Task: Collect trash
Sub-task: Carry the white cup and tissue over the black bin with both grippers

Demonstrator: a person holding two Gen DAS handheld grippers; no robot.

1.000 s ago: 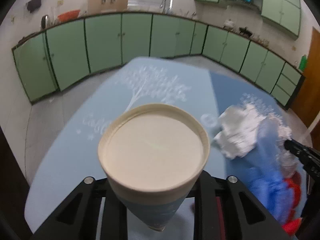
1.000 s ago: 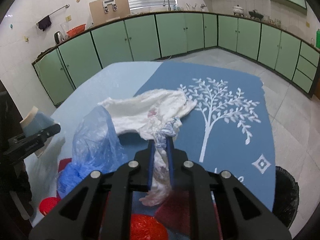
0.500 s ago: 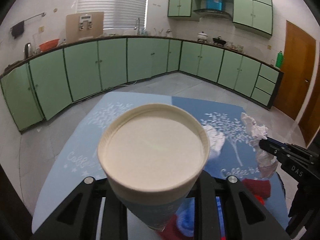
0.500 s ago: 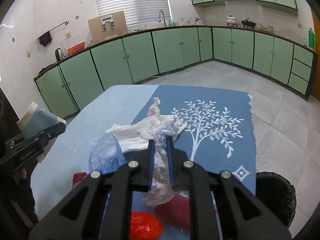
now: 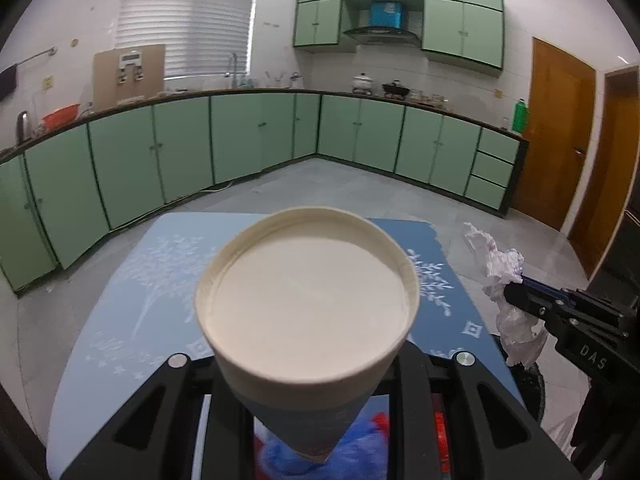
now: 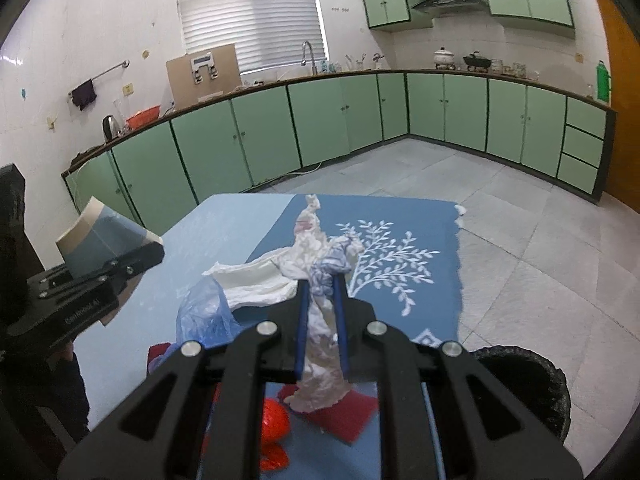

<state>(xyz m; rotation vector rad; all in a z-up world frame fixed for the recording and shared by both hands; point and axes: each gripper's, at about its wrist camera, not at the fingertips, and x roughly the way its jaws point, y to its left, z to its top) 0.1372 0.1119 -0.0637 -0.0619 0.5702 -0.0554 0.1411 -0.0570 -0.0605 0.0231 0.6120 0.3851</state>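
The left tongs [image 5: 308,364] are clamped on a paper cup [image 5: 307,304], its cream bottom facing the left wrist camera and filling the centre of that view; in the right wrist view the same cup [image 6: 102,236] shows at 9 o'clock, tilted, held above the pale blue side of the bench [image 6: 224,232]. Under it, toward 6 o'clock in the left view, lie a crumpled blue plastic bag [image 5: 304,460] and scraps of red.

The right tongs [image 6: 322,320] are closed on a wad of crumpled white tissue [image 6: 320,344], which sticks up between the blue fingers [image 6: 301,320] and hangs below them. From the left camera the wad [image 5: 508,280] is at 3 o'clock, off the right edge of the bench. Below the right tongs lie more white tissue [image 6: 256,280], the blue bag [image 6: 204,316], a red flat wrapper [image 6: 344,416] and a red crumpled piece [image 6: 276,424]. A black bin [image 6: 532,384] stands on the floor at 4 o'clock, just beside the dark blue tree-print cloth [image 6: 404,248].
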